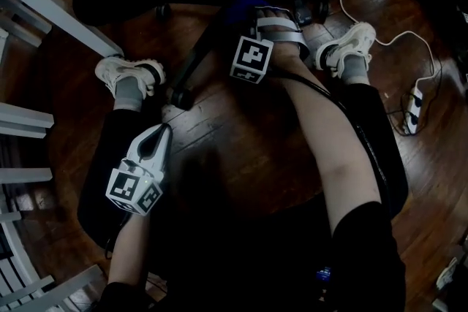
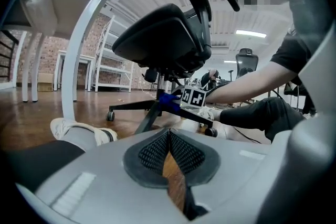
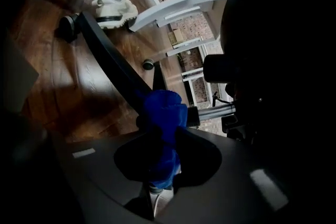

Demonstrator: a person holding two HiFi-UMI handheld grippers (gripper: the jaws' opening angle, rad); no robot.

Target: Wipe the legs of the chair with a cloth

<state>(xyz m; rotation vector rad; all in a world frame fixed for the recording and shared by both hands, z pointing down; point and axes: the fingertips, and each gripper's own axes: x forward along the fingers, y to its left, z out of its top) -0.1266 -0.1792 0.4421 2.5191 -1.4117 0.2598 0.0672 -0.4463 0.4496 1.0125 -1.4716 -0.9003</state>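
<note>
The office chair (image 2: 163, 39) stands on the wooden floor (image 1: 241, 135) directly ahead of me, and I sit low in front of it, which I judge is to bring its star base within reach. One chair leg (image 3: 105, 55) runs out from the hub toward me. My right gripper (image 3: 163, 162) is clamped on the blue cloth (image 3: 164, 113), and the wad is pressed onto that leg near the hub, so the wipe looks under way. My left gripper (image 2: 169, 157) hangs back from the chair, pointing at it, jaws together on nothing; it seems spare for now.

A white worktop frame (image 1: 51, 7) crowds the chair's left side. My shoes (image 1: 128, 73) flank the base. Right of the chair lies a power strip (image 1: 414, 107). The caster (image 1: 181, 97) at the leg's end will bound the stroke.
</note>
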